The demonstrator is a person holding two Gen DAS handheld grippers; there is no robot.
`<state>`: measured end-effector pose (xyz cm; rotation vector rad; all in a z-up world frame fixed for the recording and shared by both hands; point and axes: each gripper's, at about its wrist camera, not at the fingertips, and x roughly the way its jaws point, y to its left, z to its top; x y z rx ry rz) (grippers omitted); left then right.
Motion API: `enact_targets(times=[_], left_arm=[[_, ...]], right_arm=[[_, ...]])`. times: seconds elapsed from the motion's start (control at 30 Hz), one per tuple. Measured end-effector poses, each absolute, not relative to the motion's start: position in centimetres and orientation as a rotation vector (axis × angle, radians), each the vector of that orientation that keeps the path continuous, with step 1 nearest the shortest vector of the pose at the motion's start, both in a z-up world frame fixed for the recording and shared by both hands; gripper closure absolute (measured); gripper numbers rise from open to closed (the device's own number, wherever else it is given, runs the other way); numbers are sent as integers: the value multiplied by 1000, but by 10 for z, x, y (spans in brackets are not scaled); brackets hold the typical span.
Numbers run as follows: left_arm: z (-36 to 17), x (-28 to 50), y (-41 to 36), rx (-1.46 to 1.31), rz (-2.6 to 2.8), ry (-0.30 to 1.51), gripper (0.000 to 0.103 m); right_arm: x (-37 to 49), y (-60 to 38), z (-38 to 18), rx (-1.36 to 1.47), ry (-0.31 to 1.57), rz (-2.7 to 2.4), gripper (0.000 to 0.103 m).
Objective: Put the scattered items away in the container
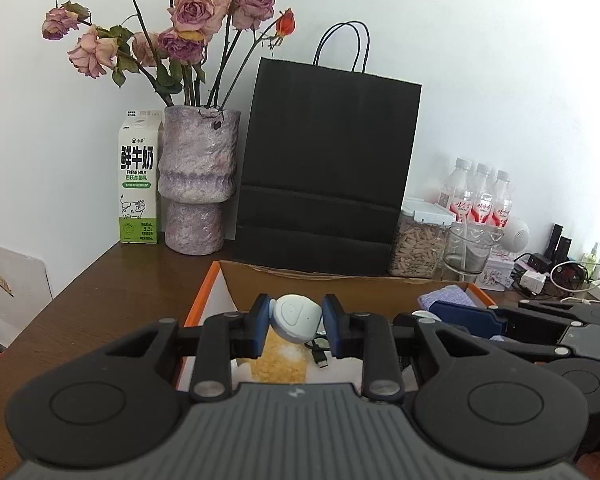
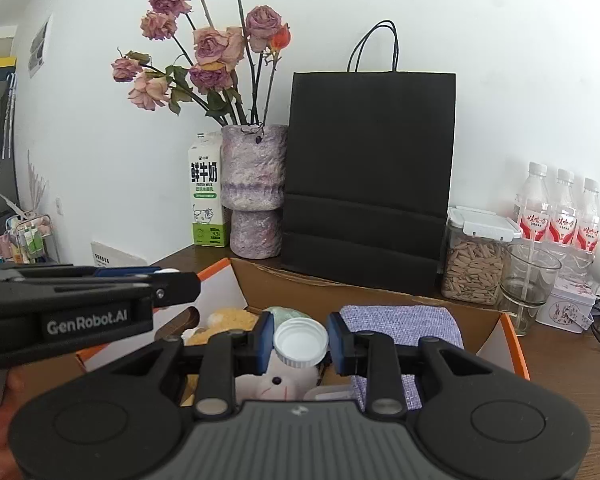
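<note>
Room: white wall behind a dark wooden table [image 1: 100, 292].
Black paper bag [image 2: 370, 188]: upright against the wall, handles up, just behind the box.
Vase [image 1: 198, 178]: mottled purple, holding dried roses [image 1: 188, 24], between the bag and a milk carton [image 1: 138, 178].
Right of the bag: seed jar [image 2: 474, 268], empty glass [image 2: 530, 280], three water bottles [image 2: 556, 216].
Cardboard box [image 2: 332, 292]: open, orange-edged, below both grippers; holds a lilac cloth [image 2: 404, 320], yellow plush [image 2: 224, 320] and a black cable [image 1: 318, 354].
Left gripper [image 1: 296, 326]: blue pads narrowly clamped on a white rounded device [image 1: 296, 318], tilted, flat face toward the camera, above the box interior.
Right gripper [image 2: 300, 340]: pads narrowly clamped on a white ribbed cap [image 2: 300, 340], open side facing the camera, above the box; whether a bottle hangs below it, I cannot tell.
</note>
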<state>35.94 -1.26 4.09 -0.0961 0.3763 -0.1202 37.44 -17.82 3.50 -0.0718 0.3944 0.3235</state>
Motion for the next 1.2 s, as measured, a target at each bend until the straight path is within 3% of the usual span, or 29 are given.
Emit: enact_targets(times=[0.17,0.2,0.23,0.3,0.33,0.37,0.4,0.53,0.97,1.2], left_arm=[[35,372,-10,-82,-107,382,74],[34,373,-11,-81,-106,382,70],[34,373,-11,-78,-105,380,55],[34,370,-12,-58,-92,364,28],[35,368,-13,-44,-81,347,14],[36,365,-14,-28,-72,332,8],[39,362,-15,-19,-62,313,0],[47,354,-16,-2,-49,273,0],[60,324,-13,-5,-45,268,0],[54,282,-6,-3,-59,350,0]], right_arm=[[387,-181,28,-90,413,311,75],[387,-181,27,-92,414,312,75],[387,-182,27,-92,415,310,75],[387,-185,27,-87,417,299,60],[387,-187,27,-84,419,291,39],[386,-188,27,-81,418,288,19],[384,-189,28,-76,410,289,13],[376,-192,36,-64,382,288,0],[349,-205,45,-50,401,225,0],[300,-213,41,-40,452,197,0]])
